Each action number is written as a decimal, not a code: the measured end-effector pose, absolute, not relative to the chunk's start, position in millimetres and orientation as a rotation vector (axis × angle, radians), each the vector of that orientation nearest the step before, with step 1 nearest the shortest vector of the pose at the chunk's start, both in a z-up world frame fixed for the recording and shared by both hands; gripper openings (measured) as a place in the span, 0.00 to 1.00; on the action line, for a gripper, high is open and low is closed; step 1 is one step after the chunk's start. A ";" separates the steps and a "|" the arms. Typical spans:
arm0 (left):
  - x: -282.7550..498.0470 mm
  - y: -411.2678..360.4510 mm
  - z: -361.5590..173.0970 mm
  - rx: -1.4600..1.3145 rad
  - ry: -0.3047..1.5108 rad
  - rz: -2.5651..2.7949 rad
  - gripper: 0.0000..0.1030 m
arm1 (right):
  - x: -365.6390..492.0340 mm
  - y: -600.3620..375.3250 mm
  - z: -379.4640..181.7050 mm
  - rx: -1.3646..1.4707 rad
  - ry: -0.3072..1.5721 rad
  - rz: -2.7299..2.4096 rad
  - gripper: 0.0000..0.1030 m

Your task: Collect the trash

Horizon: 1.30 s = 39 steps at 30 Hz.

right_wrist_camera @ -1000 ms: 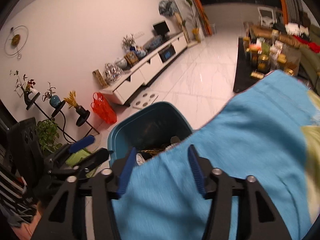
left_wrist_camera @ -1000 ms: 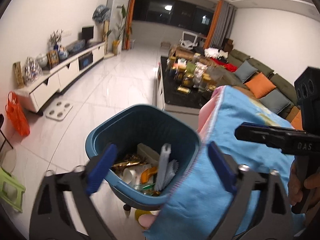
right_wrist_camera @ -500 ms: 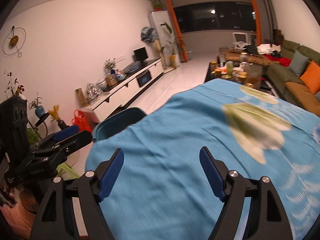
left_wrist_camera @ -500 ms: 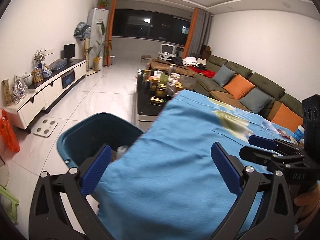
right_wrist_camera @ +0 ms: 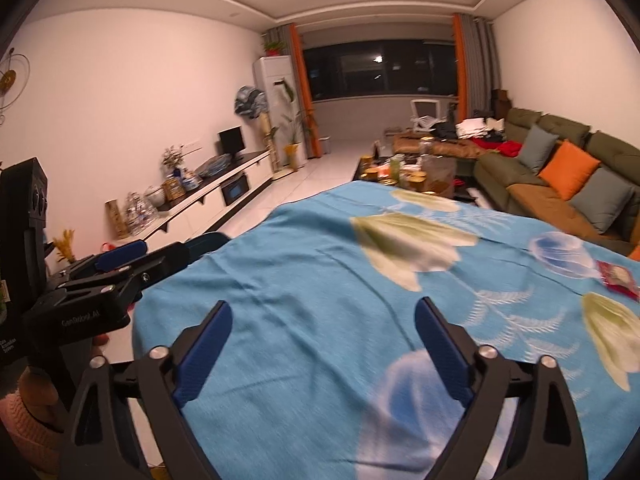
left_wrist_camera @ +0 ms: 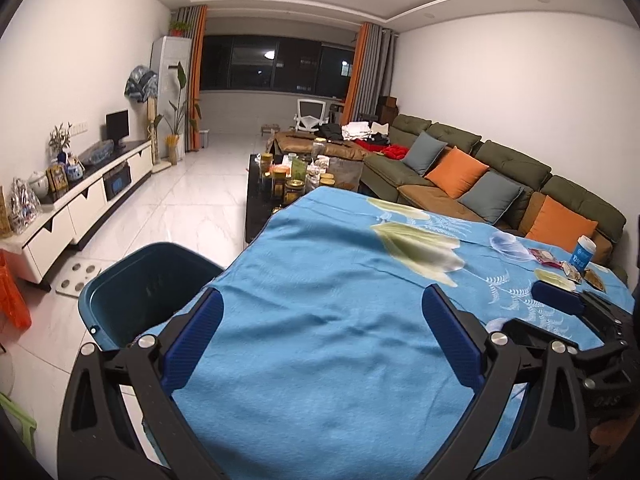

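A teal trash bin (left_wrist_camera: 120,292) stands on the floor at the left corner of a table under a blue flowered cloth (left_wrist_camera: 320,260). My left gripper (left_wrist_camera: 322,294) hovers open over the cloth with nothing between its pads. My right gripper (right_wrist_camera: 324,306) is also above the cloth (right_wrist_camera: 320,272); its jaws are opening and hold nothing. Each gripper shows in the other's view: the right gripper (left_wrist_camera: 568,304) at the right edge, the left gripper (right_wrist_camera: 152,258) at the left. A red wrapper (left_wrist_camera: 542,256), snack wrappers (left_wrist_camera: 572,272) and a blue cup (left_wrist_camera: 582,252) lie at the table's far right.
A black coffee table (left_wrist_camera: 256,200) crowded with jars stands beyond the cloth. A green sofa (left_wrist_camera: 508,164) with orange and grey cushions runs along the right wall. On the left are a white TV cabinet (left_wrist_camera: 92,192), a floor scale (left_wrist_camera: 76,276) and an orange bag (left_wrist_camera: 12,300).
Both views have swung up and right, from the bin's inside to the tabletop. The cloth edge that hung over the bin now lies flat. The right jaws have widened.
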<state>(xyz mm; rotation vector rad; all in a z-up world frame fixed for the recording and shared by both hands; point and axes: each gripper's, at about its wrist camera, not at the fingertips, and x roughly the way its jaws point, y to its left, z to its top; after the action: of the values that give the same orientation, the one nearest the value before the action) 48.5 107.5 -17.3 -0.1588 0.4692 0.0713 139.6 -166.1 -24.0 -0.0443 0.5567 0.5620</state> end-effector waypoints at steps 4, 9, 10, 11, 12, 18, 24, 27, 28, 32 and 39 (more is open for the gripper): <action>49.1 90.5 -12.6 -0.133 0.431 0.057 0.95 | 131.2 -189.0 -20.5 -0.030 0.502 0.465 0.94; 49.6 72.9 -3.2 -0.096 0.370 0.009 0.95 | 124.5 -216.1 -16.4 -0.007 0.454 0.350 0.94; 51.8 67.8 -1.9 -0.085 0.359 0.004 0.95 | 123.1 -219.7 -15.5 -0.009 0.445 0.335 0.94; 52.8 63.9 0.1 -0.076 0.354 0.001 0.95 | 122.5 -223.3 -15.0 -0.007 0.440 0.319 0.94; 54.2 61.1 1.9 -0.069 0.348 -0.003 0.95 | 121.6 -226.6 -14.8 -0.002 0.434 0.310 0.94; 55.3 47.8 10.2 -0.080 0.292 -0.013 0.95 | 116.9 -234.2 -16.1 -0.002 0.418 0.258 0.94; 49.8 32.5 4.9 -0.061 0.276 -0.023 0.95 | 104.7 -243.7 -14.1 0.003 0.365 0.220 0.94; 43.8 25.6 3.3 -0.043 0.262 -0.027 0.95 | 95.9 -247.8 -11.3 0.000 0.327 0.195 0.94; 41.7 24.3 3.3 -0.038 0.257 -0.029 0.95 | 93.3 -249.6 -10.1 0.000 0.316 0.190 0.94; 35.2 19.2 4.8 -0.029 0.238 -0.031 0.95 | 87.4 -254.5 -7.2 0.007 0.297 0.179 0.94; 28.9 16.3 5.7 -0.032 0.222 -0.033 0.95 | 81.4 -256.9 -6.4 0.002 0.293 0.167 0.94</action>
<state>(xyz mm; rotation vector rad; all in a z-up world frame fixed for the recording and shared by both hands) 28.9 16.3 5.7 -0.0323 0.2220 -0.0332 81.4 -256.9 -6.4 0.0015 0.2933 0.1671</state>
